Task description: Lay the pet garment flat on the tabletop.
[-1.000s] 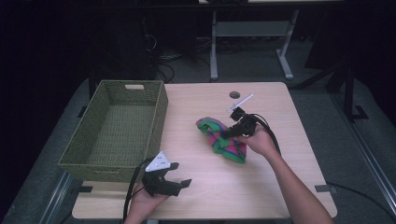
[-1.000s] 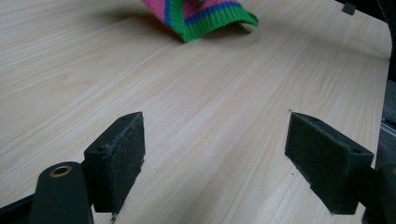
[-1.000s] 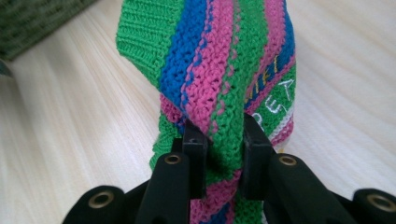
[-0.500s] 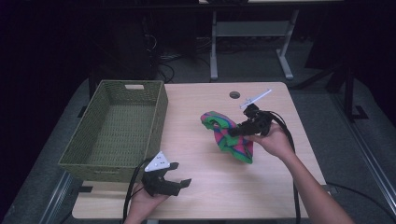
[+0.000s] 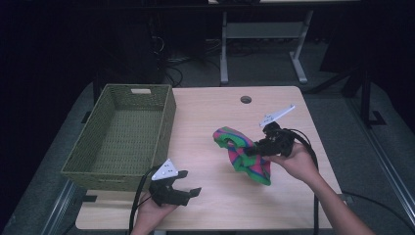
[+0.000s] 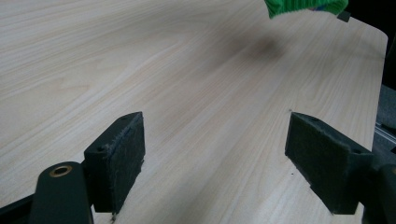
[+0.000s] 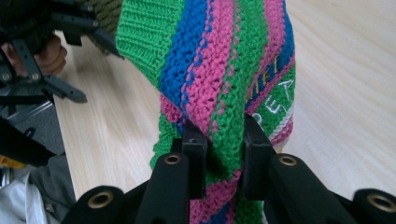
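high view: the right gripper [image 5: 254, 149] has its jaws clamped on a striped knit cloth [image 5: 242, 154] — green, pink and blue — and holds it off the tabletop [image 5: 210, 117] on the right half, well apart from the basket [image 5: 122, 132] at the left. right gripper view backs this up: both black pads pinch a bunched fold of the knit [image 7: 219, 93], the rest hanging slack in front. the left gripper [image 5: 188, 192] sits low at the near edge beside the basket's corner, its jaws apart with nothing between them; in the left gripper view bare wood lies between the two pads.

what could go wrong, as i see it: the grip is on one small fold of a loose, stretchy knit, so a quick swing toward the basket could let the fold slide out and drop the cloth short. the hanging end could also drag on the tabletop or catch on the basket's woven rim if it is carried too low.

hard to make out — how much of the cloth is bunched behind the jaws, and what the white lettering [image 7: 275, 100] on it reads. the left gripper view cuts the cloth [image 6: 306, 7] off at the top edge.
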### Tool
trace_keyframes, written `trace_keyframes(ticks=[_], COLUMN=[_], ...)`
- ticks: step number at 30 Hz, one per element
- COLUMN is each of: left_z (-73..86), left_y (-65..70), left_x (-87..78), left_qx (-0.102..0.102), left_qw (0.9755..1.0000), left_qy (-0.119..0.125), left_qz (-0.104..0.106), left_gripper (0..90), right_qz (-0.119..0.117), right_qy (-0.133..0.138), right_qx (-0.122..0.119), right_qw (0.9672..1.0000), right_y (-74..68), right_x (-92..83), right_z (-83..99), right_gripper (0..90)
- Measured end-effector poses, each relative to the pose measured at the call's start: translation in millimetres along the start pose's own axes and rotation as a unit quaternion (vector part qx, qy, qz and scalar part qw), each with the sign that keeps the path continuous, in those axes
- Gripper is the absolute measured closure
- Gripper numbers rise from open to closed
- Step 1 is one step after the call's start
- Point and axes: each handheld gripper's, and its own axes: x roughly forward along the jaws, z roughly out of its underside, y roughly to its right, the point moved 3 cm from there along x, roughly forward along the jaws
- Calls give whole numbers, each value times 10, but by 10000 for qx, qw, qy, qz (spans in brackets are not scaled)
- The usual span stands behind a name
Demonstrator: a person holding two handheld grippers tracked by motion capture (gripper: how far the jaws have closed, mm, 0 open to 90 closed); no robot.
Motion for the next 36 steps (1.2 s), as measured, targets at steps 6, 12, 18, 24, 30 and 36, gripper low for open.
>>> trace_keyframes(ticks=[6,12,18,24,30,36], left_z=[1,2,1,4,3,5], left_y=[1,-5,-11,-13,-19,-13], left_x=[-4,-18,-27,-33,-44,-29], left_qx=[-4,-35,-23,-28,-49,-21], left_qw=[10000,10000,10000,10000,10000,10000], left_qy=[-3,25,25,55,70,28], left_qz=[-4,9,-7,2,-8,10], left_gripper=[197,197,197,197,197,196], right_qz=[-81,-225,-276,-235,-231,-257], right_qy=[-124,-328,-501,-759,-809,-724], right_qx=[29,39,63,-56,-130,12], right_qw=[9999,9992,9983,9968,9964,9970], right_y=[-40,-91,-93,-135,-163,-126], right_x=[130,374,615,832,942,970], right_z=[130,224,277,330,361,366], right_gripper=[756,756,754,734,685,620])
